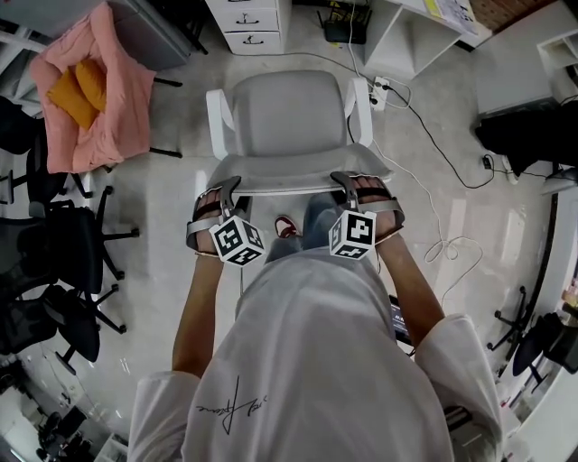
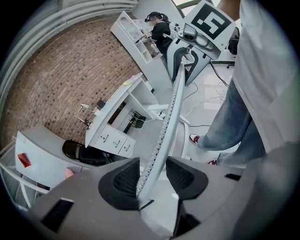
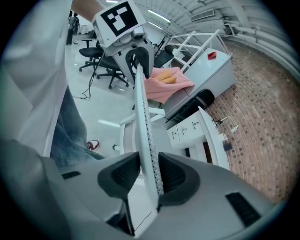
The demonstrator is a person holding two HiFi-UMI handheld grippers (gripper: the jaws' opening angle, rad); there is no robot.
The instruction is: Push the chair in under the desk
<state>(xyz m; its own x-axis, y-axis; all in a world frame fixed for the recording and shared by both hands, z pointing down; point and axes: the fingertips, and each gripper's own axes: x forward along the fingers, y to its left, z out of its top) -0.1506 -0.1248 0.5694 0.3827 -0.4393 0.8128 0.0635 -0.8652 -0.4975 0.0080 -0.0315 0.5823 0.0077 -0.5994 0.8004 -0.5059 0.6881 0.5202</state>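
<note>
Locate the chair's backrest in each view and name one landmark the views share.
Head view: the backrest is a pale strip across the centre, just below the seat.
Left gripper view: the backrest is edge-on, rising from between the jaws toward the upper right.
Right gripper view: the backrest is edge-on, rising almost straight up from between the jaws.
Shared landmark: the white drawer unit.

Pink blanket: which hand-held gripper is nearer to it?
Left. The left hand-held gripper grips the chair backrest at the end toward the pink blanket; the right hand-held gripper grips the backrest's other end, farther away.
</note>
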